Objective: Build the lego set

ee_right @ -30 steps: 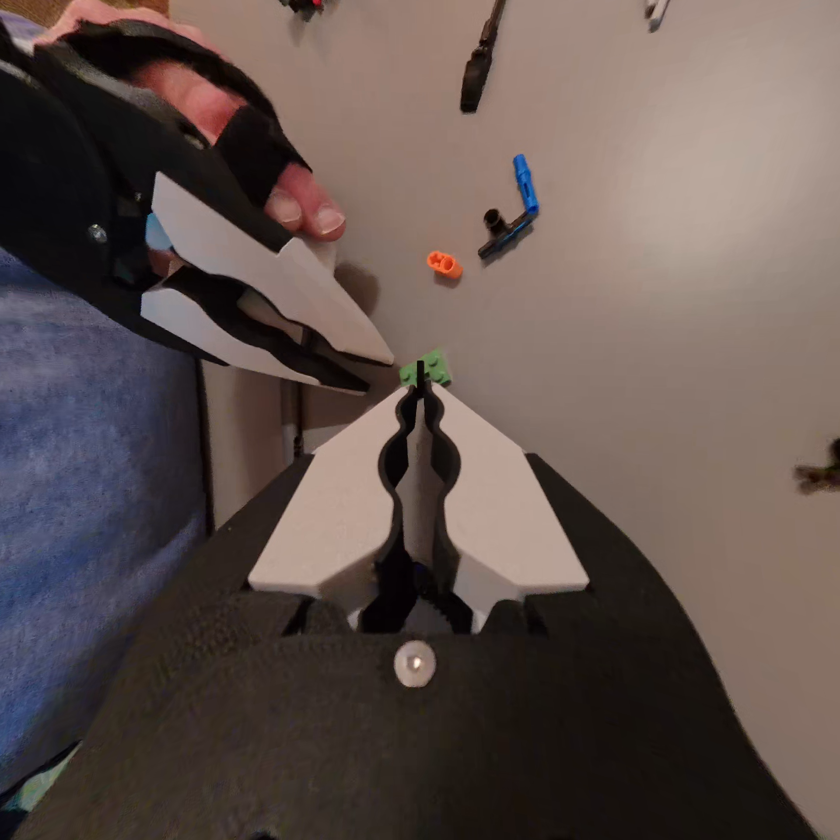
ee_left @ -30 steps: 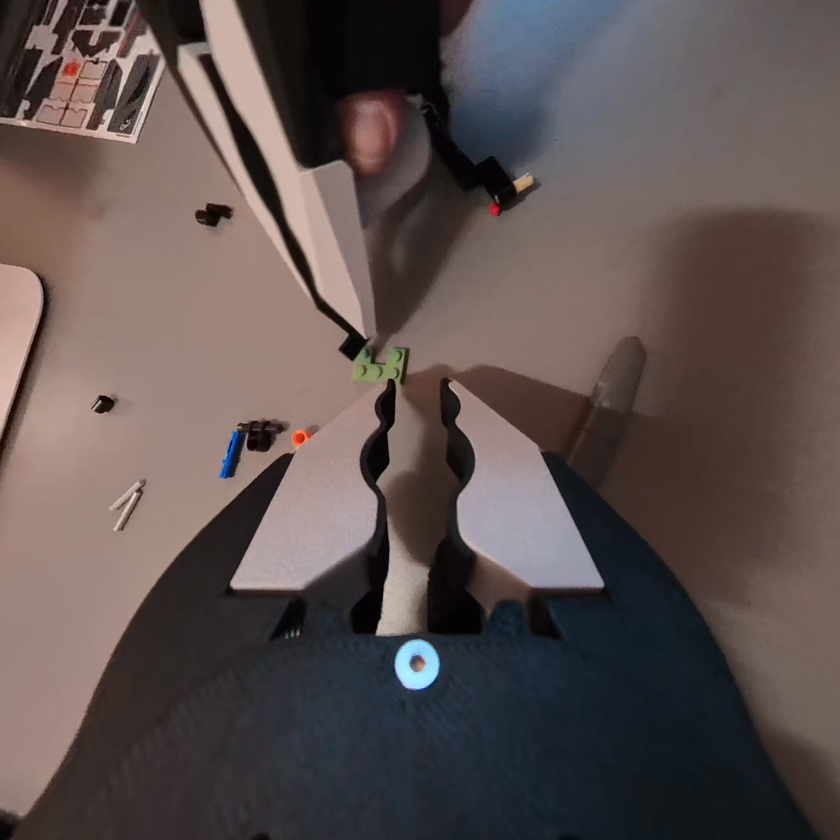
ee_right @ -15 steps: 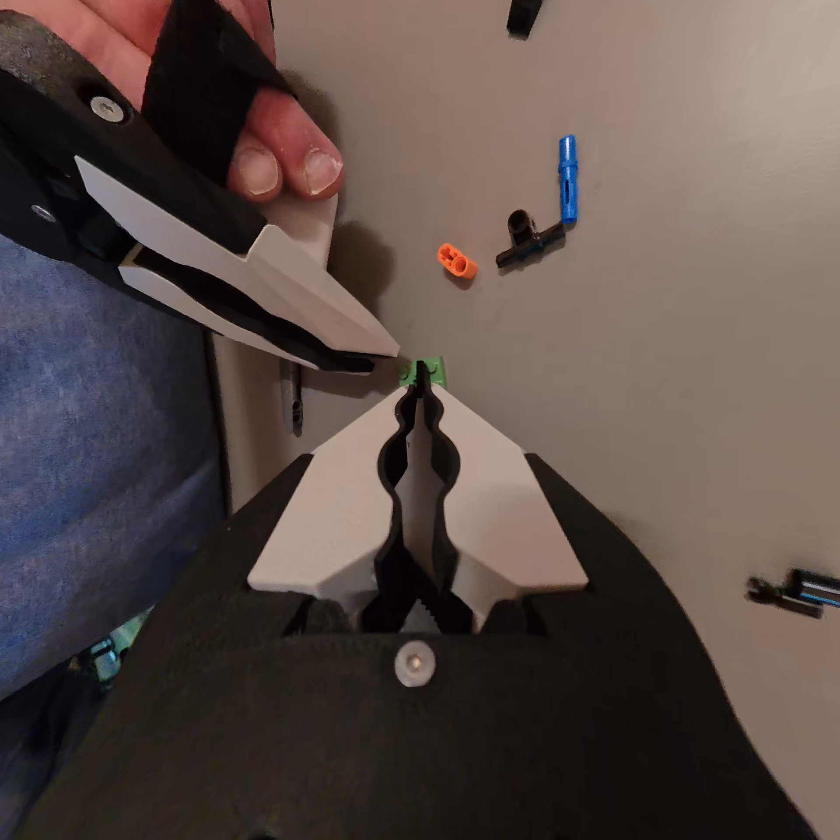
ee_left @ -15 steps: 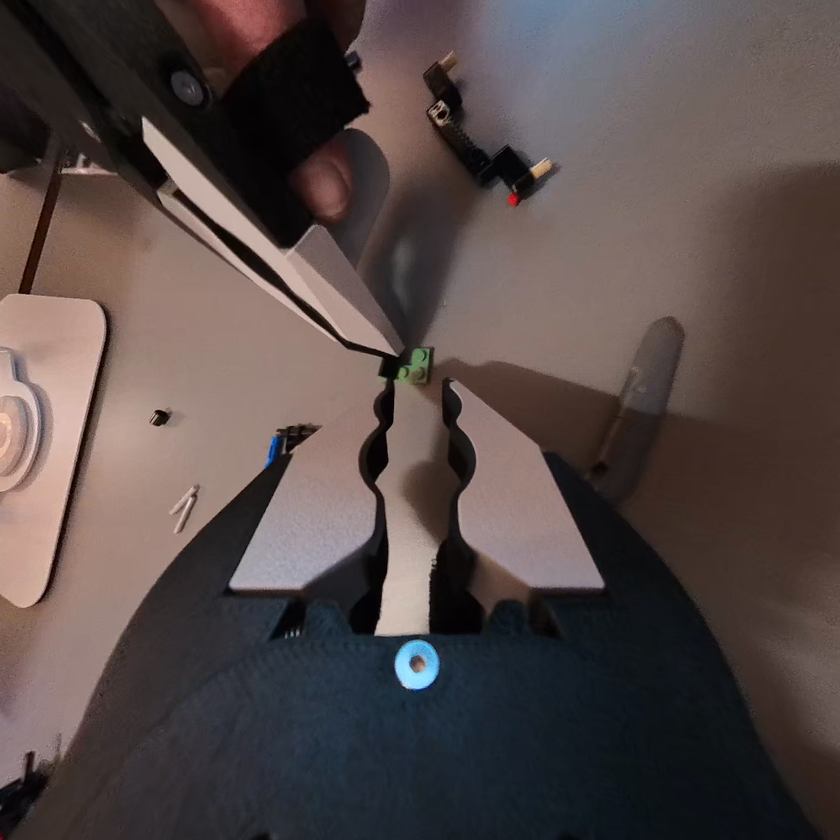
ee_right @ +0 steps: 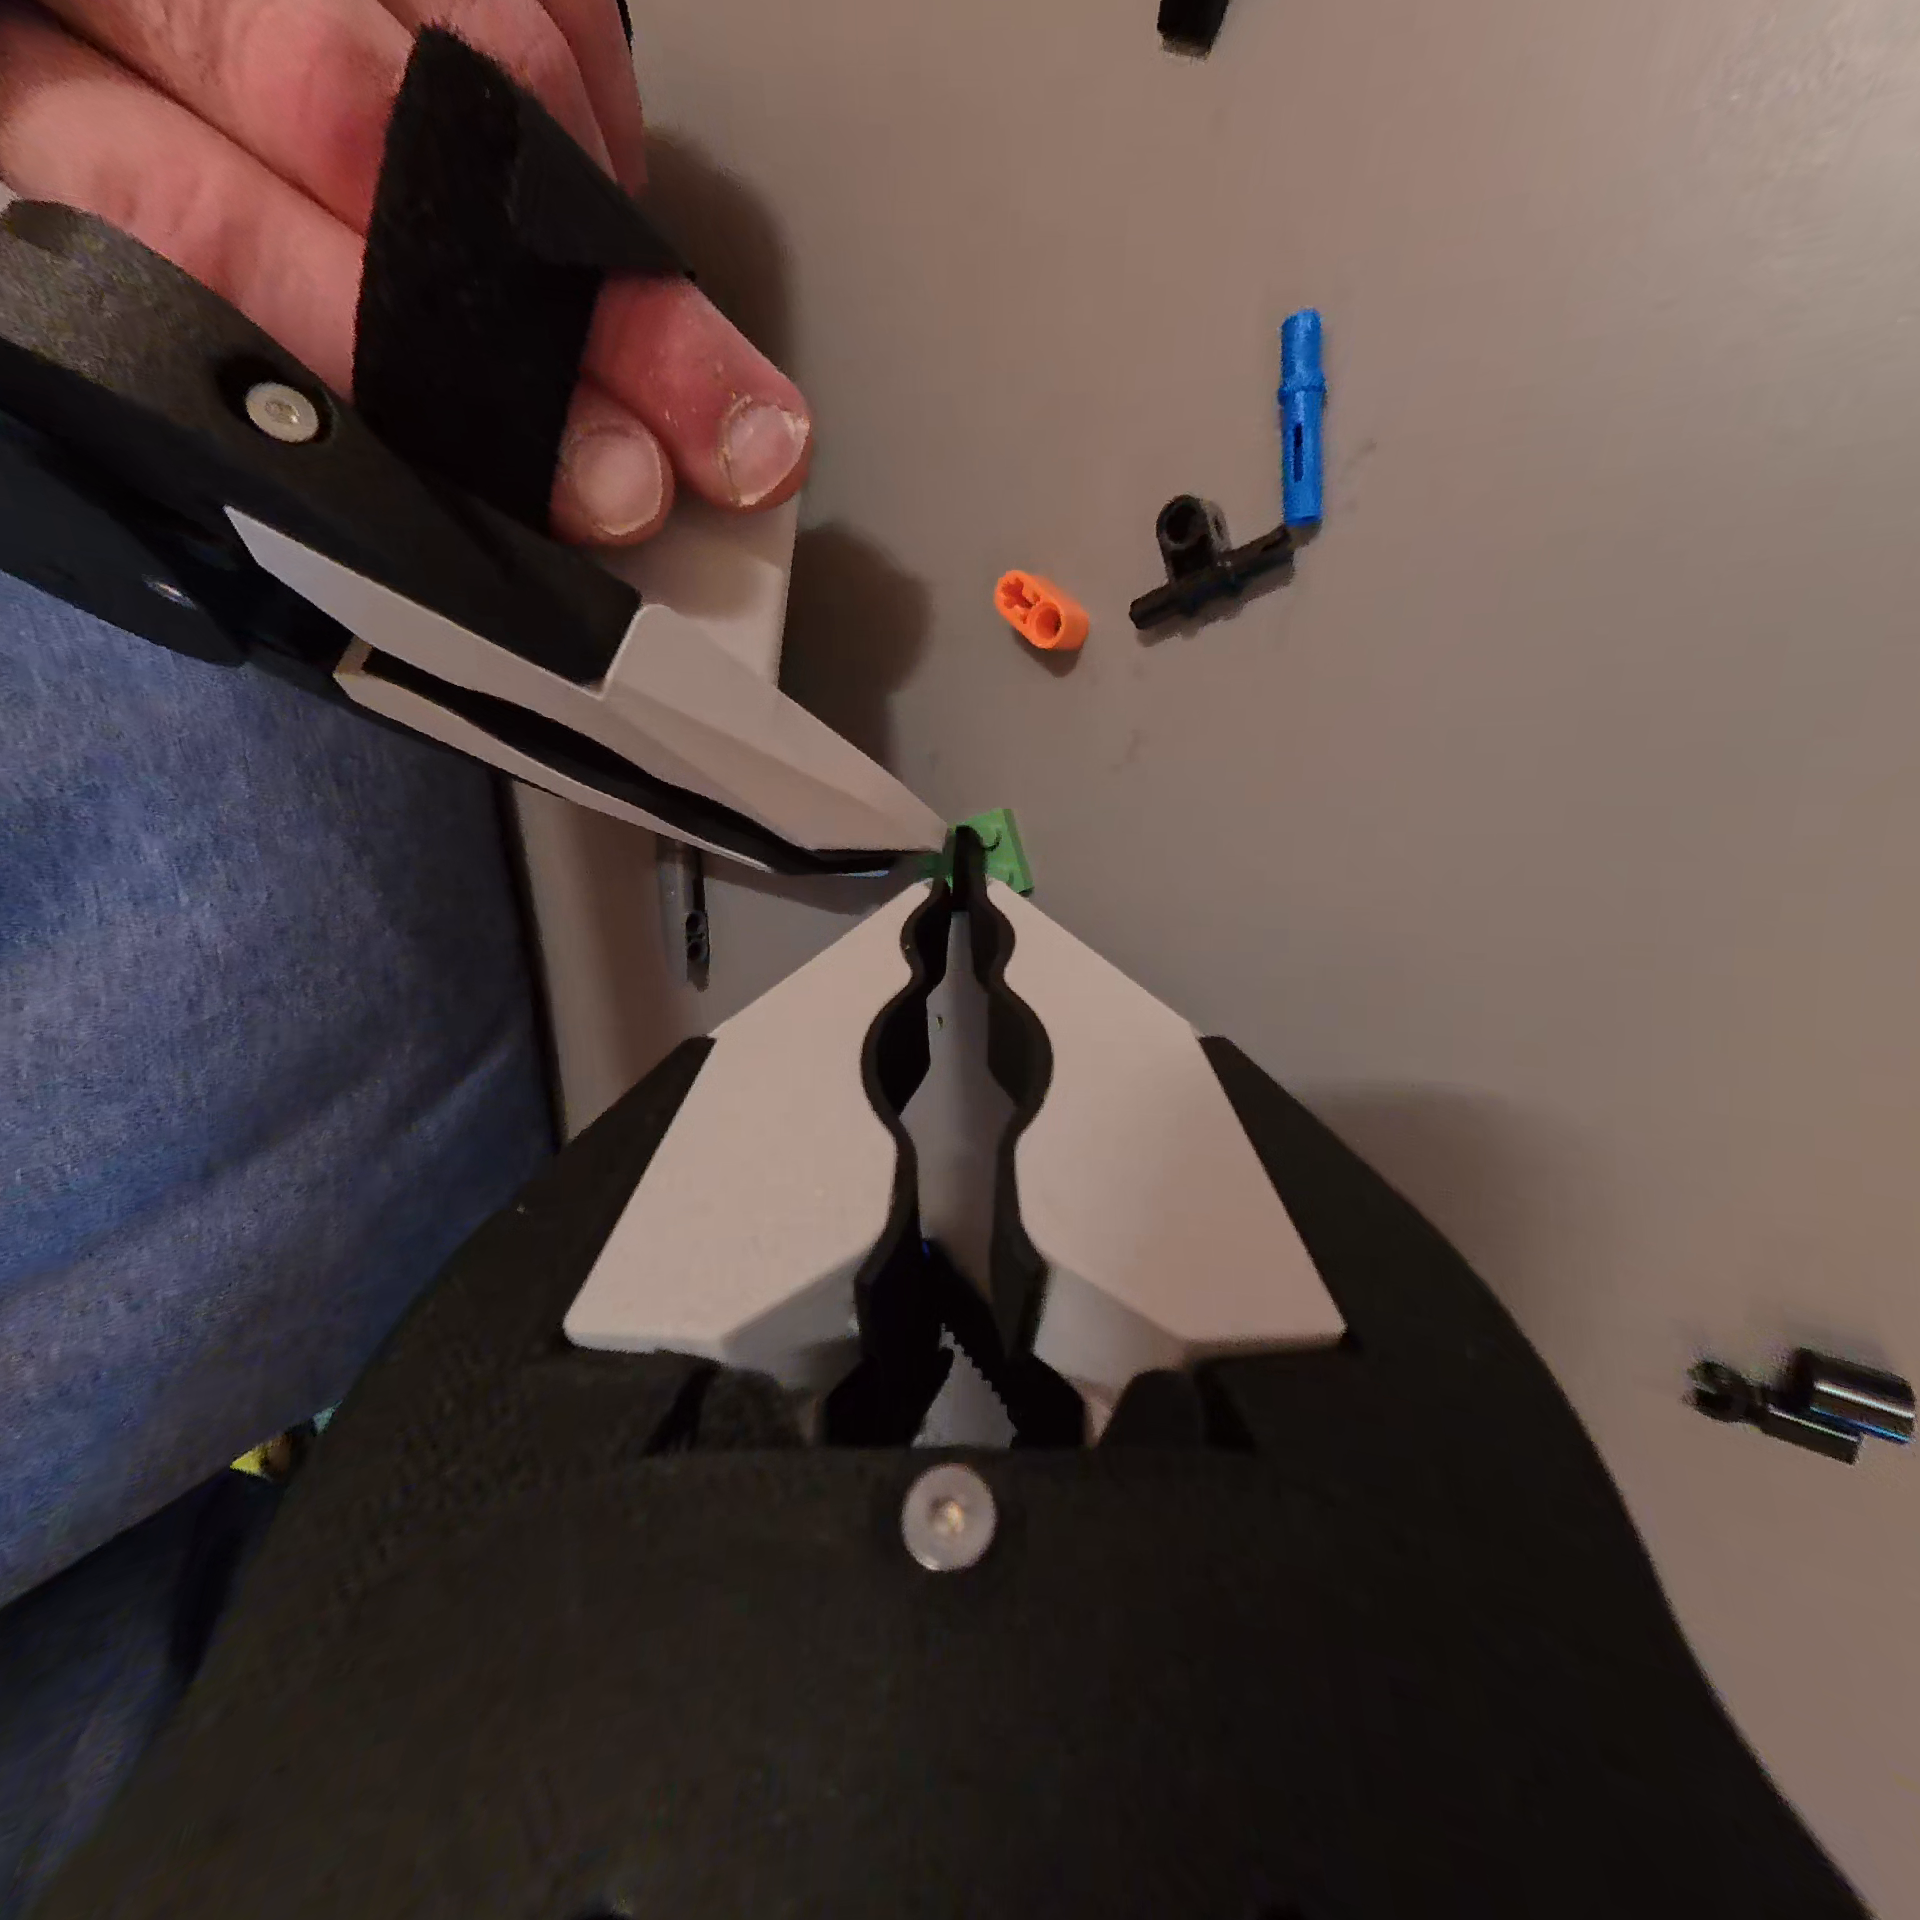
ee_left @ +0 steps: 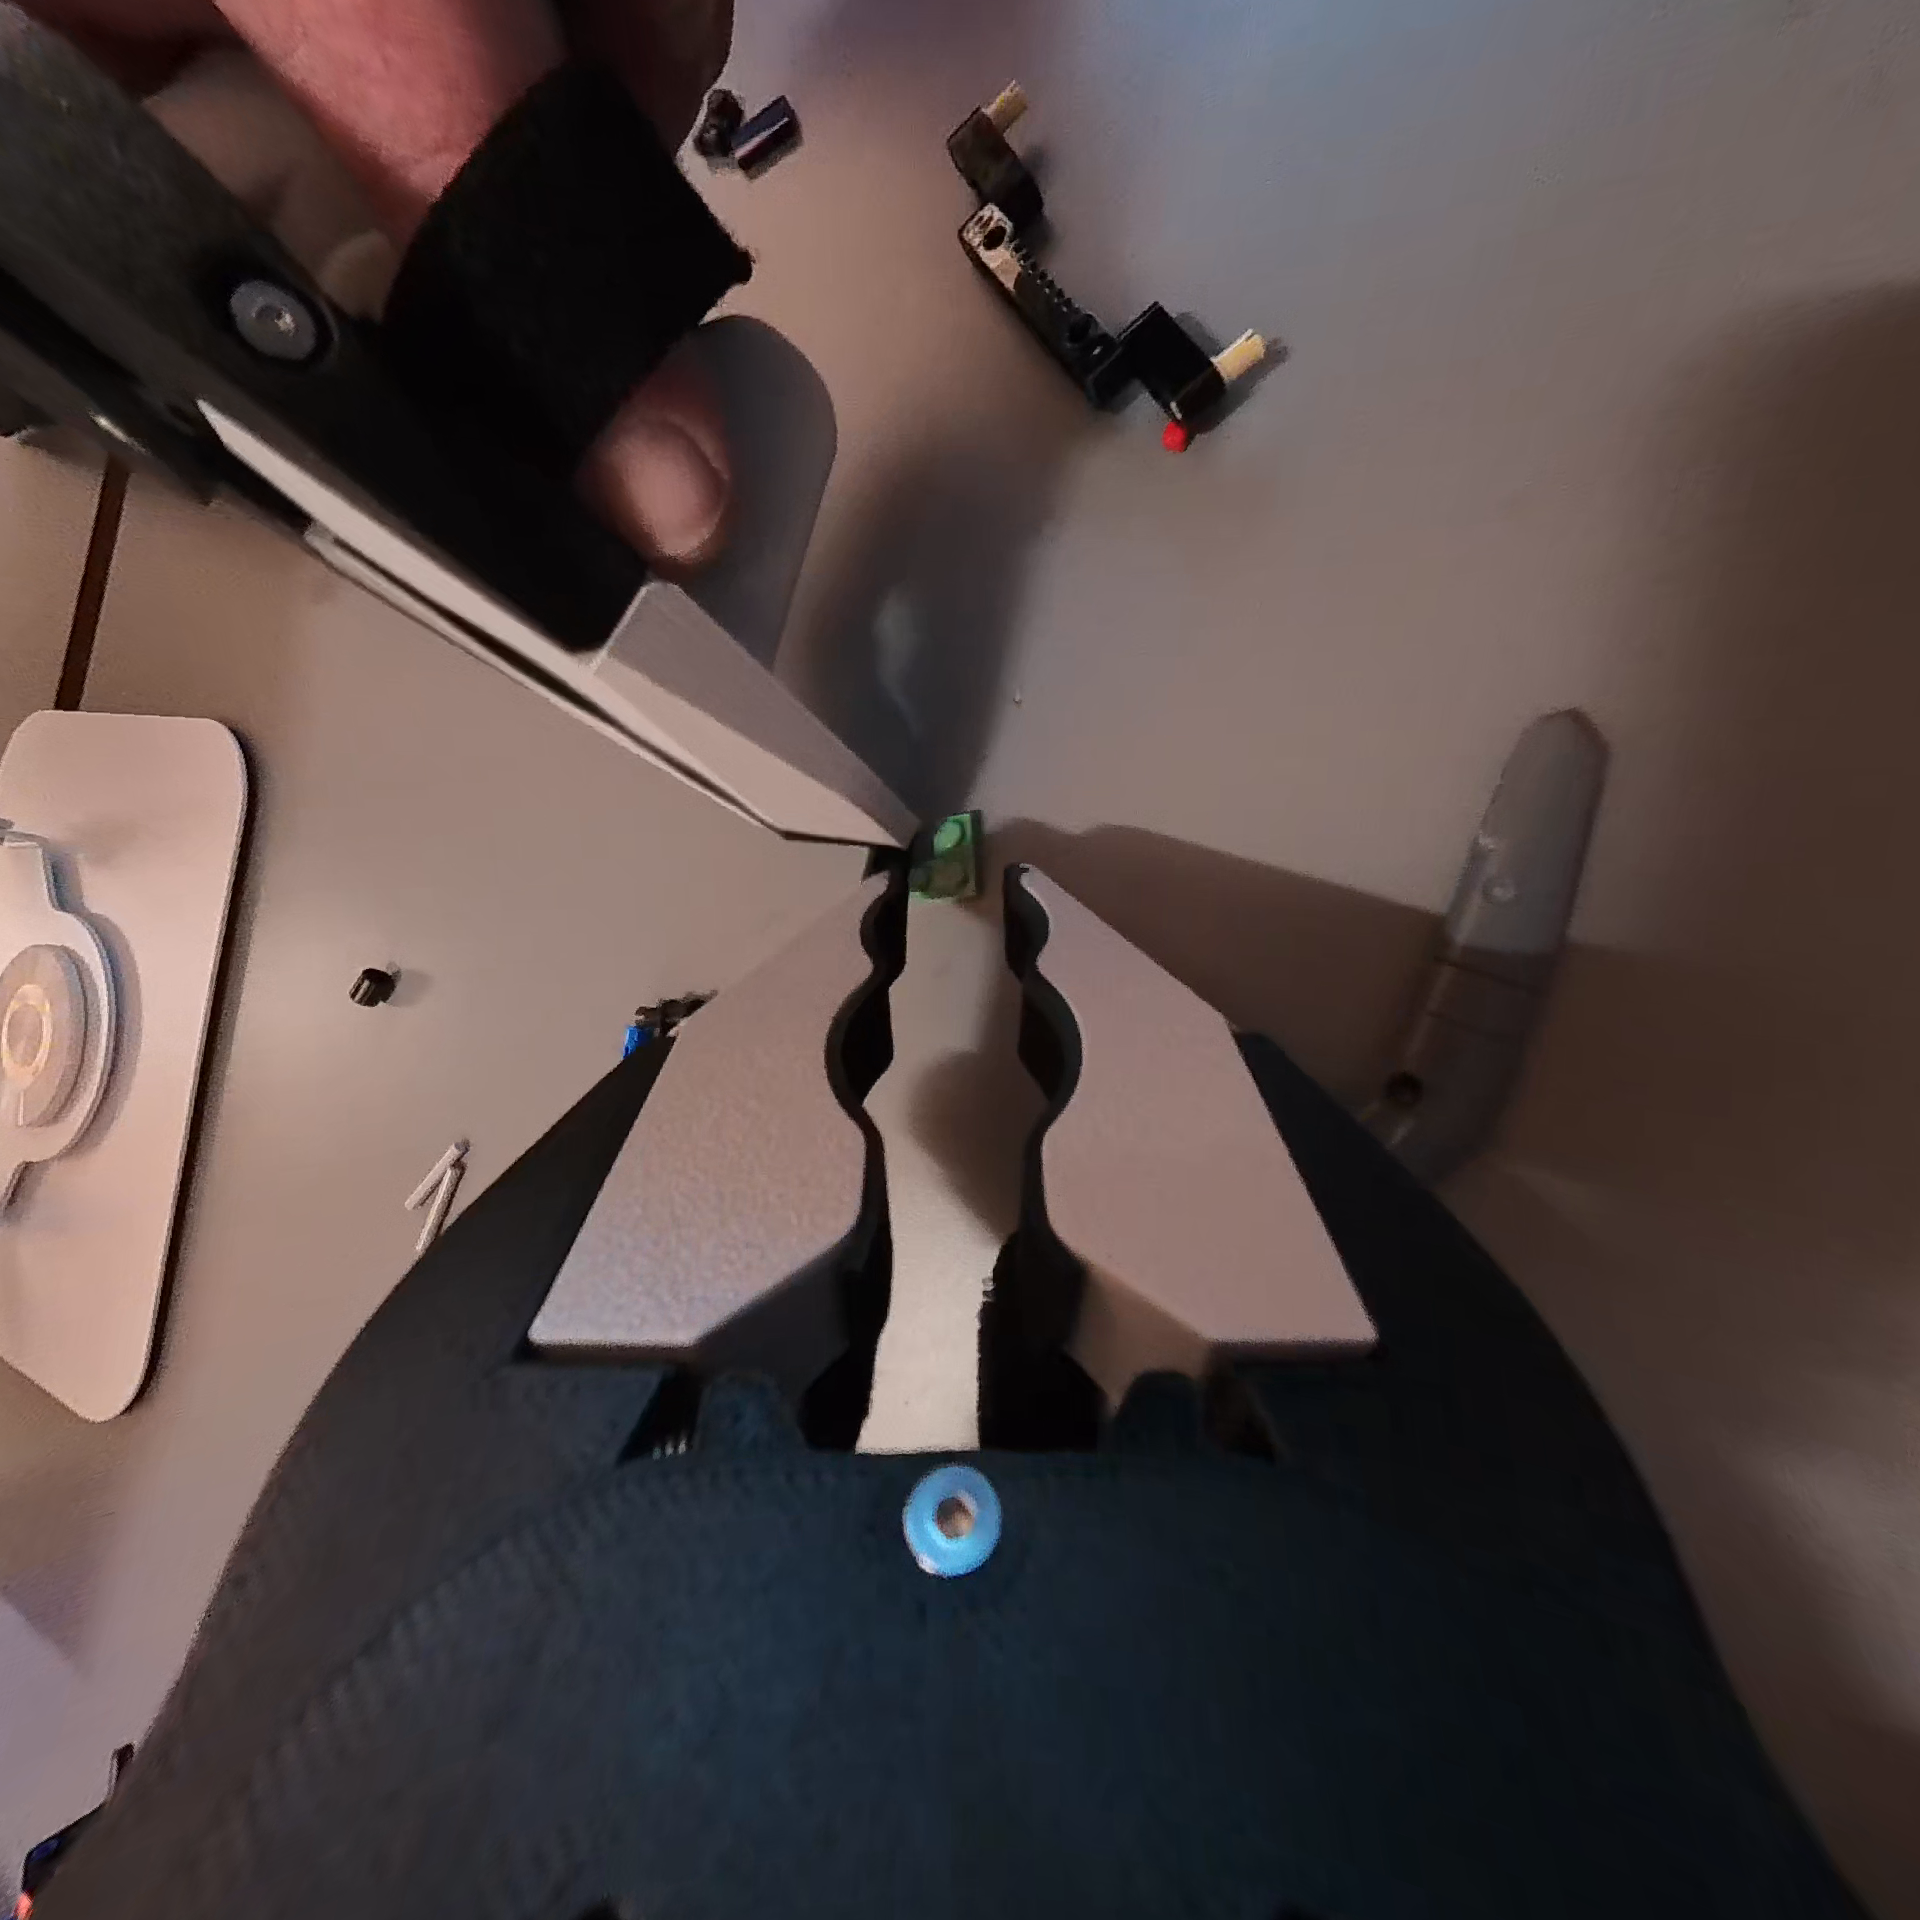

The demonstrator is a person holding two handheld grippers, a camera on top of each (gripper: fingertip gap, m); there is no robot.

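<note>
Right wrist view: the right gripper [ee_right: 964, 868] is seen with its fingers closed on one small green lego plate [ee_right: 995, 850] held just above the grey desk [ee_right: 1558, 935], while the left gripper [ee_right: 914, 831] comes in from the left with its tip touching that plate. Left wrist view: the left gripper [ee_left: 951, 883] has its fingers apart, with the green lego plate [ee_left: 948, 871] at their tips. One orange piece [ee_right: 1041, 611], one blue pin [ee_right: 1301, 416] and one black connector [ee_right: 1205, 566] are counted on the desk.

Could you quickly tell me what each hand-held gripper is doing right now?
Left hand-held gripper: open, green plate at its tips.
Right hand-held gripper: closed on the green plate.
</note>
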